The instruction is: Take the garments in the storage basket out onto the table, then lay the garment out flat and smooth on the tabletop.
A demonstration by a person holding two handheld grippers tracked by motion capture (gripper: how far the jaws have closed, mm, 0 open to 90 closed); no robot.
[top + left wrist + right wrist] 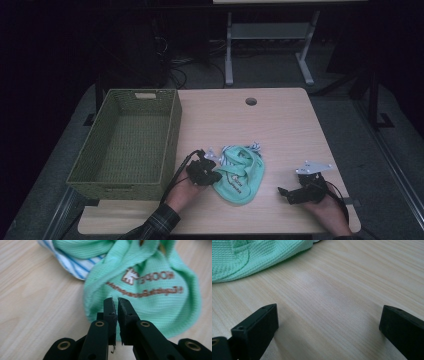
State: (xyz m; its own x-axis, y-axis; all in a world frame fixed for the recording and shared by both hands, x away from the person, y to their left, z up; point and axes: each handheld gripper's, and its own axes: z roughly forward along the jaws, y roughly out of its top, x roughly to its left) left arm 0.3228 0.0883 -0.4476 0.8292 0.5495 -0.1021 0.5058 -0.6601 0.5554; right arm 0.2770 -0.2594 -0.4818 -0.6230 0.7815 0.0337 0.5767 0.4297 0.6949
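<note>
A mint-green cloth (pixel 241 176) with brown print lies crumpled on the wooden table (pixel 280 125), with a blue-and-white striped piece (pixel 255 146) under its far edge. My left gripper (pixel 214 173) sits at the cloth's left edge. In the left gripper view its jaws (pixel 117 300) are pressed nearly together over the near hem of the green cloth (pixel 155 290); I cannot tell if fabric is pinched. The striped piece (pixel 72 265) lies beyond. My right gripper (pixel 283 192) rests open to the right of the cloth, jaws wide (pixel 329 307) over bare wood, the green cloth (pixel 242 257) ahead.
A woven green basket (pixel 172 135) stands at the table's left side. A round cable hole (pixel 251 101) is near the far edge. Bare wood stretches between the cloth and the right gripper. A white desk frame (pixel 229 50) stands on the floor beyond.
</note>
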